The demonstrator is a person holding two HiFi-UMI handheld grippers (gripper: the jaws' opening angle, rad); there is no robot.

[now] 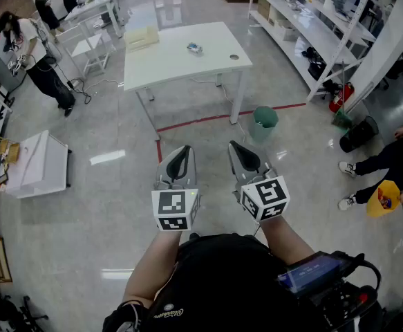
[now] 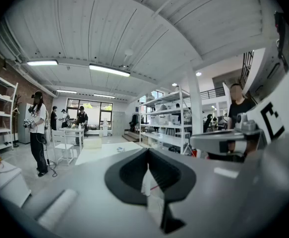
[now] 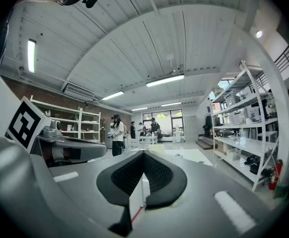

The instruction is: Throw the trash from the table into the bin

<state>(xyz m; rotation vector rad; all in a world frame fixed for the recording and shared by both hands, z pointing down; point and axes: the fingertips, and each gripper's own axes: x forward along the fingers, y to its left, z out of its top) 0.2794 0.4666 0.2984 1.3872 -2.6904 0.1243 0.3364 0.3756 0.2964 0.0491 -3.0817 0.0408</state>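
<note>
A white table stands well ahead of me across the floor. On it lie a small crumpled piece of trash, a pale yellow box and a small round item. A green bin stands on the floor by the table's near right leg. My left gripper and right gripper are held side by side in front of me, far short of the table. Both are shut with nothing between the jaws. In the left gripper view the gripper points toward the table. The right gripper points level.
A red tape line runs across the floor before the table. A white cabinet sits at left, metal shelving along the right. A person stands at far left, another's legs show at right beside a black bag.
</note>
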